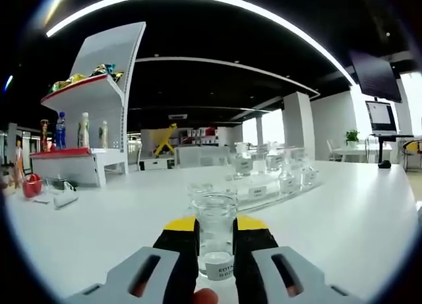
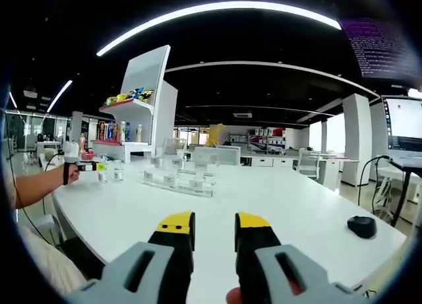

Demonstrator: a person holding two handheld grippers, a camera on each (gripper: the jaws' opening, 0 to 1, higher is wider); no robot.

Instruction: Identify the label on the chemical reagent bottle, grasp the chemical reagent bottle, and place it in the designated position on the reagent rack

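Observation:
A clear glass reagent bottle (image 1: 215, 235) with a white label reading "EDTA" stands on the white table (image 1: 343, 218) between my left gripper's (image 1: 216, 230) yellow-tipped jaws, which are shut on it. Just behind it stands a second small glass bottle (image 1: 196, 191). The clear reagent rack (image 1: 273, 185), with labelled slots and several bottles, lies beyond to the right. In the right gripper view, the left gripper (image 2: 84, 166) is held in a person's hand at far left, with the bottle (image 2: 102, 173) at its tip and the rack (image 2: 177, 179) near it. My right gripper (image 2: 214, 226) is open and holds nothing.
A white display shelf (image 1: 89, 129) with drink bottles stands at the table's far left. Red and white small items (image 1: 39, 188) lie near it. A black mouse (image 2: 362, 226) sits on the table at right, near a monitor (image 2: 403, 129). The person's arm (image 2: 33, 185) reaches along the table's left edge.

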